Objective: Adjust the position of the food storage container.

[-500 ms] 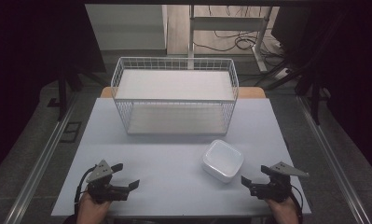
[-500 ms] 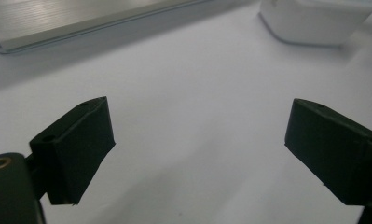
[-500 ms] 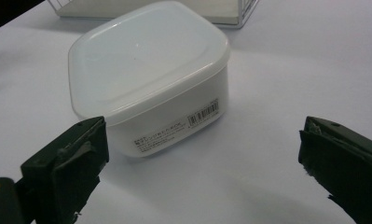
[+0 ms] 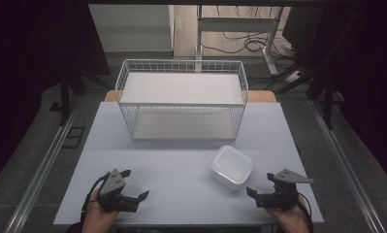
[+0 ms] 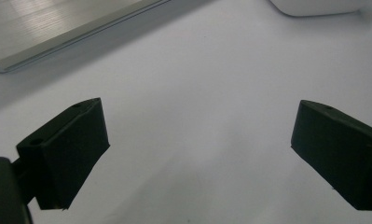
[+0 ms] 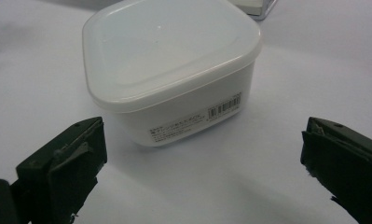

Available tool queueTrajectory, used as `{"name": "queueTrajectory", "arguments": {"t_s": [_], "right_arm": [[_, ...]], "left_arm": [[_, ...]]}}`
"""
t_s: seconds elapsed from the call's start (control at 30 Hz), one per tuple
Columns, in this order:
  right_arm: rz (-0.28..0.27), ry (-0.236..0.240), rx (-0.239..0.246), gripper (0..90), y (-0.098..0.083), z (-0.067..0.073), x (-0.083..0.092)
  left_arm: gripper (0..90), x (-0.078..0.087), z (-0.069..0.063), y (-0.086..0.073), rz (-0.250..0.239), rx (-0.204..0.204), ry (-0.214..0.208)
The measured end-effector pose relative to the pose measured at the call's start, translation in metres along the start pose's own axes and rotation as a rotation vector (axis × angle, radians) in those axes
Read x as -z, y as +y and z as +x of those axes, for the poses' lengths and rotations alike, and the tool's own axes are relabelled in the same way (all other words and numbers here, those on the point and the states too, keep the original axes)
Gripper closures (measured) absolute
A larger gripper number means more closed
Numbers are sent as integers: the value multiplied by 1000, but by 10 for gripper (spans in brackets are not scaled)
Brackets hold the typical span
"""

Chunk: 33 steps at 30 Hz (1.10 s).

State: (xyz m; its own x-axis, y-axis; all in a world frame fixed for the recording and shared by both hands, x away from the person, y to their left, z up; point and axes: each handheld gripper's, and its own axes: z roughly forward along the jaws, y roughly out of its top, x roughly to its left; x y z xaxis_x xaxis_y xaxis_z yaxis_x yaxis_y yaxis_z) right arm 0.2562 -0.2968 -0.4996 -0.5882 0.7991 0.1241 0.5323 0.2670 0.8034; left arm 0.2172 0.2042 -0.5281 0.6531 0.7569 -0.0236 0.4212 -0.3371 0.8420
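High view: a lidded white box sat on the surface before a wire basket, nearest the right tongs; left tongs well apart. Left gripper view: jaws spread, empty. Right gripper view: jaws wide, facing the box; probably light, stiff, slick plastic, best gripped across opposite walls below the lid.

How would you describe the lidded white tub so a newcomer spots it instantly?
Start at the white wire basket at the back of the pale table. In front of its right corner sits a small, square, rounded white plastic container with a lid. A barcode label marks its side.
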Motion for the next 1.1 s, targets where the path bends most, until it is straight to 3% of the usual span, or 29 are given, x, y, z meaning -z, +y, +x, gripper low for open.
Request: {"name": "queueTrajectory", "arguments": {"t_s": [0.33, 0.6, 0.87, 1.1], "right_arm": [[34, 3, -25, 108, 1, -2, -1], [64, 0, -11, 272, 2, -3, 0], [95, 17, 42, 638, 11, -6, 0], [90, 14, 30, 803, 17, -15, -3]], "left_arm": [[29, -3, -1, -1, 22, -16, -1], [27, -5, -1, -2, 27, -34, 14], [25, -5, -2, -2, 28, -46, 28], [26, -5, -2, -2, 28, -47, 34]]}}
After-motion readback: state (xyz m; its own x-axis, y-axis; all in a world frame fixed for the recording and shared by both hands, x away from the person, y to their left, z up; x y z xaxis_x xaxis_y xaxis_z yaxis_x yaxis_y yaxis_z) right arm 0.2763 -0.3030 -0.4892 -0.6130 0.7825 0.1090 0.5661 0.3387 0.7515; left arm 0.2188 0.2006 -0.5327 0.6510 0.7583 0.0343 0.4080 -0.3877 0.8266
